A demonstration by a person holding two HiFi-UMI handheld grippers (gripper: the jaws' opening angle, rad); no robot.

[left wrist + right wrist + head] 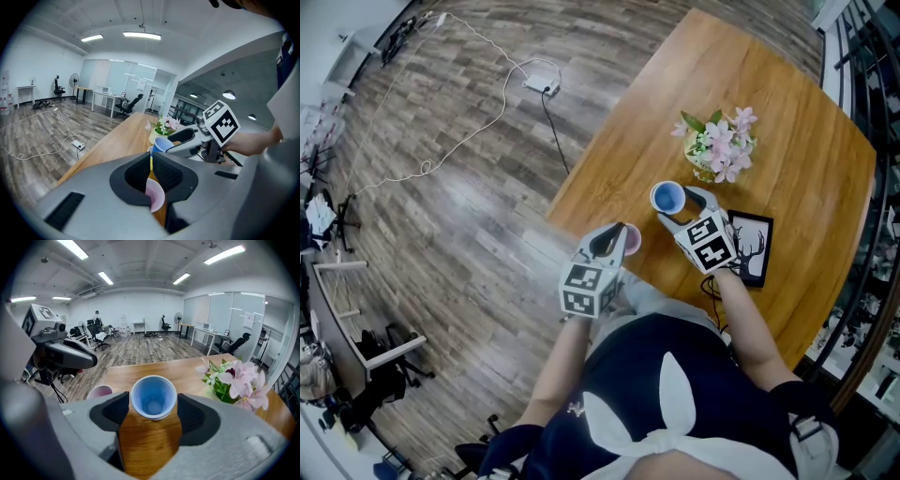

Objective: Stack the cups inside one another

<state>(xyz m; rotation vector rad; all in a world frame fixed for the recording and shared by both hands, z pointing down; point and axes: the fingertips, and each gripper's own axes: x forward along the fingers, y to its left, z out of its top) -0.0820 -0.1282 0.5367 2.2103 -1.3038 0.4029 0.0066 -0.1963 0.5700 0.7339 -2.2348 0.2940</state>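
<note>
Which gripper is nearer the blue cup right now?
Right. The right gripper has the blue cup between its jaw tips; the left gripper sits off to the side, pinching the pink cup by its rim.

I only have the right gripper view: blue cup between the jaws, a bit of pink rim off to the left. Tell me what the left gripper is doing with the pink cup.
Observer: In the left gripper view the left gripper has its jaws nearly together, pinching the pink cup by its wall.
Operator: Say where that cup sits.
Observer: Head view: near the edge of the table closest to the person, nearer them than the blue cup; whether it is lifted I cannot tell.
Operator: Report anything beside the right gripper that I can't see.
Observer: A black picture frame lies flat on the table right beside the right gripper.
</note>
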